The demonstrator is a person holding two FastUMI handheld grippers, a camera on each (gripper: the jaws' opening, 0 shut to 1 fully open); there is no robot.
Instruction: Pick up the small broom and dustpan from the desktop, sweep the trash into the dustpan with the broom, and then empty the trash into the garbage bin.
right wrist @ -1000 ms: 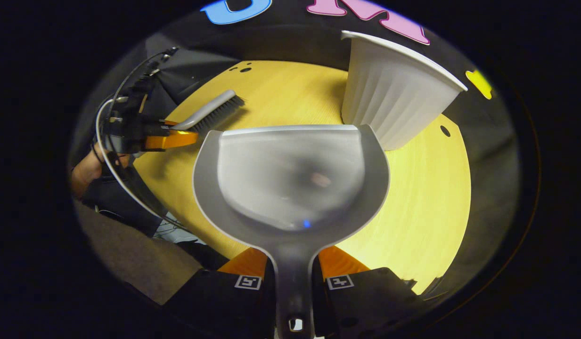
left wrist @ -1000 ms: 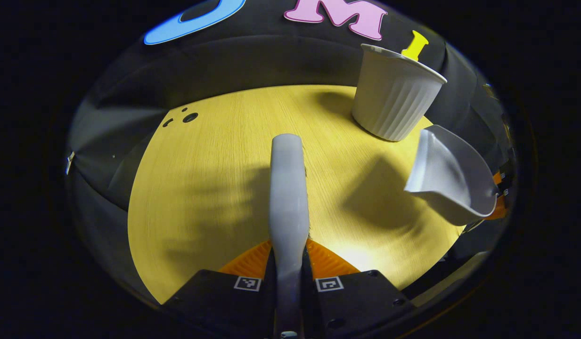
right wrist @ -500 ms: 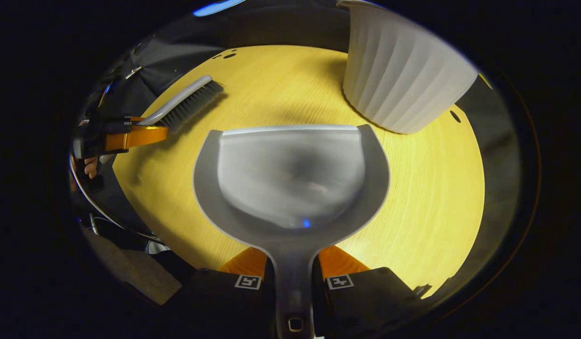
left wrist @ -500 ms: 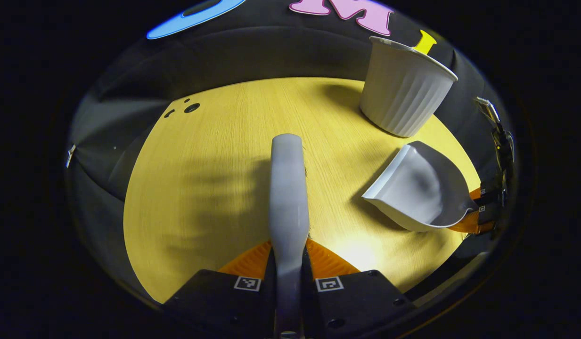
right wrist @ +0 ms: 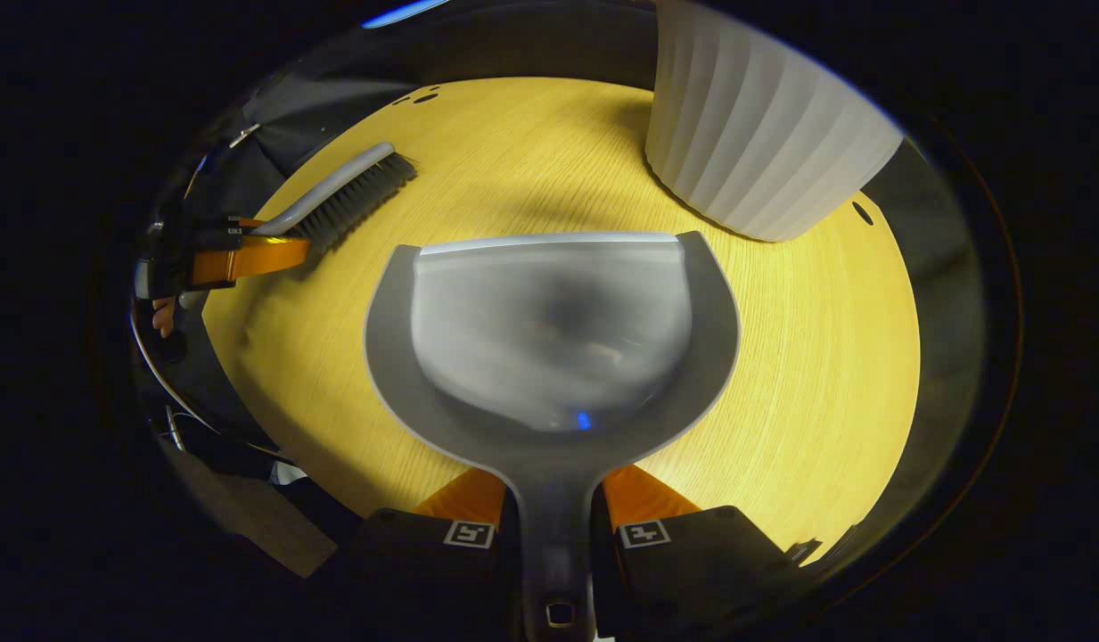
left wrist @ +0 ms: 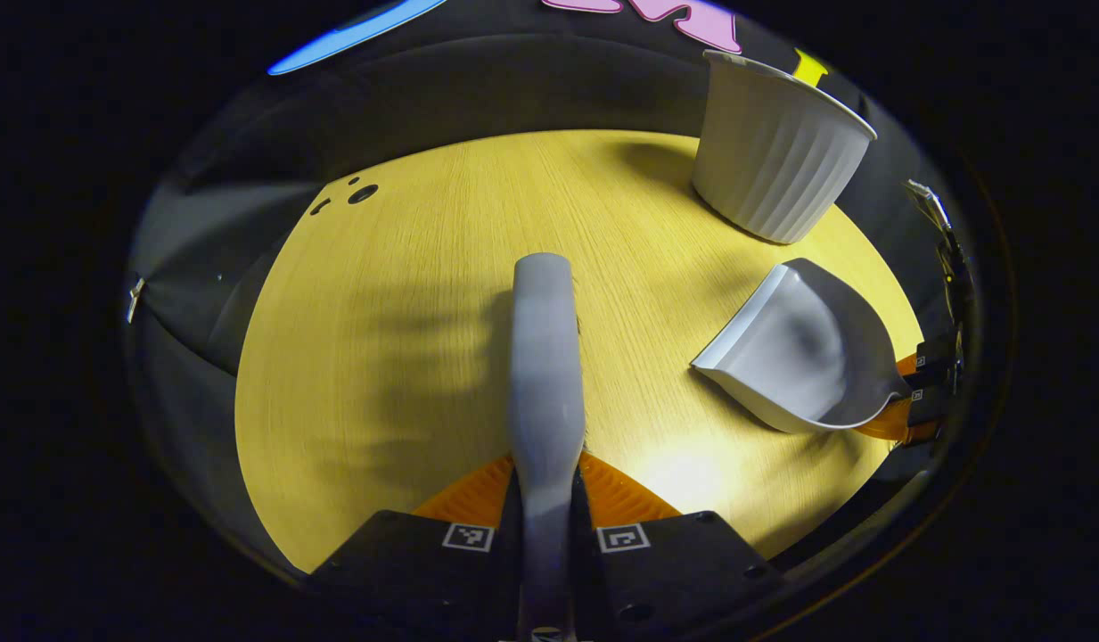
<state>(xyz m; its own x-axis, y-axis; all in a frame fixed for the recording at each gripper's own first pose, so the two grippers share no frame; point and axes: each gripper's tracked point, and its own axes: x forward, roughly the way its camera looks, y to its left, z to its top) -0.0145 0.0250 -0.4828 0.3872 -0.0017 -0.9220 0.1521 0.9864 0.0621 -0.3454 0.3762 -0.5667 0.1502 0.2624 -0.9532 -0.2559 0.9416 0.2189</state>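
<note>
The left gripper (left wrist: 545, 499) is clamped on the broom (left wrist: 544, 357) handle, so the broom's long axis runs straight out ahead of it over the bench (left wrist: 406, 294), pointing toward the far edge. In the right gripper view it's a grey curved handle with dark bristles facing down, hanging over the bench's left edge. The right gripper (right wrist: 553, 513) is closed on the dustpan (right wrist: 549, 339) handle, mouth facing away toward the far edge, pan smooth grey and looking empty. The bin (right wrist: 763, 143), white and ribbed, stands upright near the far right corner, just beyond the pan's right lip. Loads of open bench in the middle and on the left.
</note>
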